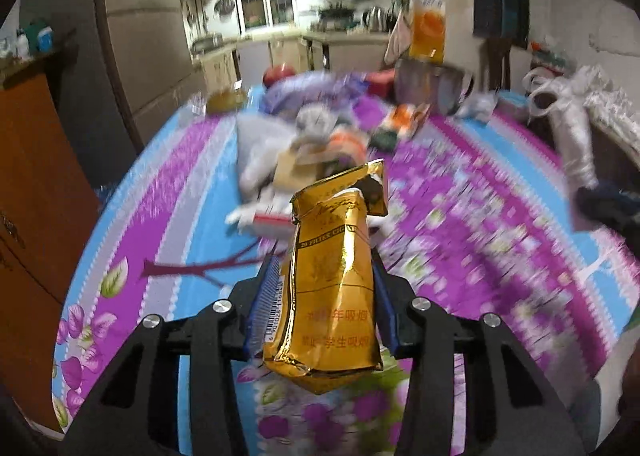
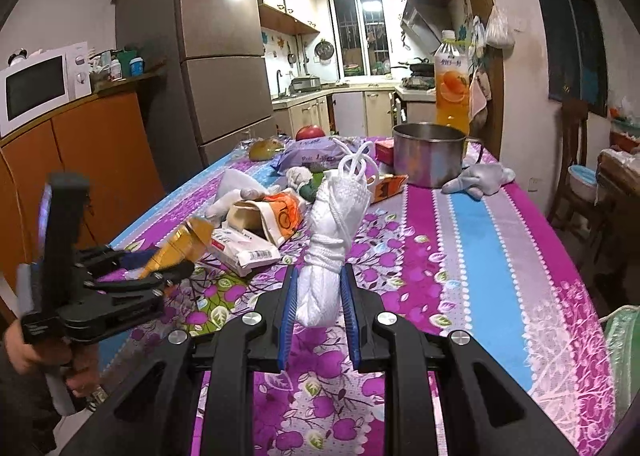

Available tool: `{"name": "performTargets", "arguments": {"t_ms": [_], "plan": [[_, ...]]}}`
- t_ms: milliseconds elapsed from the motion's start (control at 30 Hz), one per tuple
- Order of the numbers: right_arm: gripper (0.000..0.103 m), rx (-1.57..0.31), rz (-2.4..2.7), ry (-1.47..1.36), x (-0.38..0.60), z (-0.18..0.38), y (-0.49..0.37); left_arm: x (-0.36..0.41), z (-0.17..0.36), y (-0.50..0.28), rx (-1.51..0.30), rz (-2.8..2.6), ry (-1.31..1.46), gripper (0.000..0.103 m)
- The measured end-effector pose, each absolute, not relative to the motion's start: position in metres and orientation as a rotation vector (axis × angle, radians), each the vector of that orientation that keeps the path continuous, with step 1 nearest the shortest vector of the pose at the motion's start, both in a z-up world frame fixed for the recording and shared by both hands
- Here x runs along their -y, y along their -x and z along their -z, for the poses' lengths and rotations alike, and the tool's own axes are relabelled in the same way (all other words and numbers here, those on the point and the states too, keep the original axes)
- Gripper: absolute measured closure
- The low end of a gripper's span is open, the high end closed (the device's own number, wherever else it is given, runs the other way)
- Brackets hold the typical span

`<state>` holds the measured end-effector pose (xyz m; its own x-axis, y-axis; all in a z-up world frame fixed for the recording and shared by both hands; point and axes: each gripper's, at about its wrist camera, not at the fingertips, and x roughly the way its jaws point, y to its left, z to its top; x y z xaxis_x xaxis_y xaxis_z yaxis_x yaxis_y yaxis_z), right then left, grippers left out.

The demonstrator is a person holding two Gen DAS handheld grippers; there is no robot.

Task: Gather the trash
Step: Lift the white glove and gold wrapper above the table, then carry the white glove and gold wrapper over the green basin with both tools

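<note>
A crumpled gold cigarette pack (image 1: 332, 276) stands upright between the blue pads of my left gripper (image 1: 324, 268), which is shut on it above the flowered tablecloth (image 1: 180, 223). In the right wrist view the same left gripper (image 2: 160, 268) holds the gold pack (image 2: 180, 248) at the table's left edge, beside a pile of wrappers and paper (image 2: 260, 211). My right gripper (image 2: 320, 272) is shut on the lower end of a white bag bundle (image 2: 340, 207) tied with cord, tilted up over the table's middle. The left wrist view is blurred.
A flattened white pack (image 2: 244, 250) lies at the near end of the pile. Farther back are a steel pot (image 2: 428, 153), an orange juice bottle (image 2: 451, 83), a purple wipes pack (image 2: 316, 157) and an apple (image 2: 310, 132). A chair (image 2: 572, 159) stands right of the table.
</note>
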<state>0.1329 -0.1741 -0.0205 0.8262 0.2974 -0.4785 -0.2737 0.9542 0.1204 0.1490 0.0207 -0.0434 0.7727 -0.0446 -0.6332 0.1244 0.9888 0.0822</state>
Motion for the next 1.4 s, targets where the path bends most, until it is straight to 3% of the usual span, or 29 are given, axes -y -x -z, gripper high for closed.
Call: {"name": "performTargets", "arguments": {"t_ms": [367, 800, 1400], "plan": [[0.081, -0.422, -0.211, -0.007, 0.203, -0.012, -0.116, 0.034, -0.006, -0.141, -0.509, 0.116, -0.087, 0.059], [0.081, -0.379, -0.067, -0.020, 0.264, -0.034, -0.093, 0.105, -0.021, -0.141, -0.466, 0.239, -0.078, 0.059], [0.081, -0.359, 0.256, -0.093, 0.424, -0.041, -0.023, 0.257, -0.030, -0.123, -0.442, 0.493, -0.117, 0.059]]}}
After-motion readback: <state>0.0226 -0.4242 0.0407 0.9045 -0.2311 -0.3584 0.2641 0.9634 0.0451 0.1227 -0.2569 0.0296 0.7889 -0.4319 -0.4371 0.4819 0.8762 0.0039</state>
